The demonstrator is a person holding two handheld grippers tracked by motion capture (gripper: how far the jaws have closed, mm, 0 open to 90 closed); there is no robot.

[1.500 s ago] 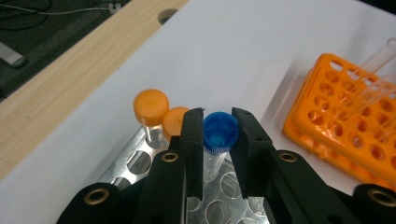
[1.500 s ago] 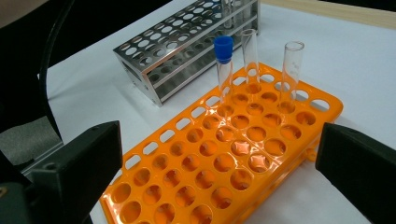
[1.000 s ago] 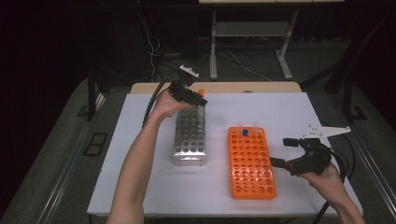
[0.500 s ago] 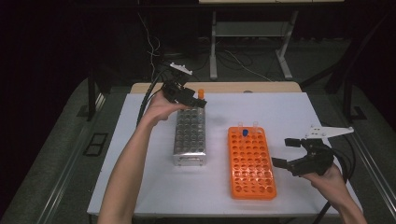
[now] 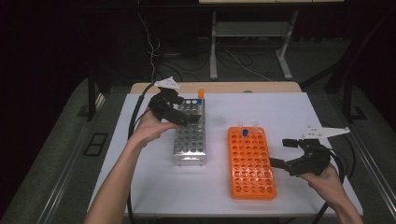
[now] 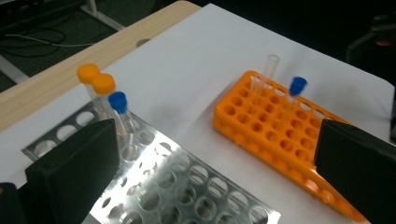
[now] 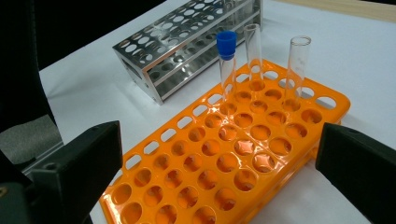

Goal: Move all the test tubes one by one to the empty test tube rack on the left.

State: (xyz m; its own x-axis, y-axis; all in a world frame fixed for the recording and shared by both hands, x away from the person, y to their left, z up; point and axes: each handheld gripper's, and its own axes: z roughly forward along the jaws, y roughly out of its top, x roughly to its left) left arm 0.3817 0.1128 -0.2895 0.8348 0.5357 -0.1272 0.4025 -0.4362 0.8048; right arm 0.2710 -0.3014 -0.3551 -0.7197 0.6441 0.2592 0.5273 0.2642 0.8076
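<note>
Hovering over steel rack [image 5: 189, 135], left gripper [image 5: 180, 112] fingers just opened wide, empty, right gripper [image 5: 287, 151] fingers wide, empty

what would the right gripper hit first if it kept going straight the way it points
Most likely the orange rack: in the right gripper view it lies directly ahead between the open jaws of the right gripper. Its three tubes, one blue-capped, stand at the far end, and the metal rack beyond. Depth is uncertain.
</note>
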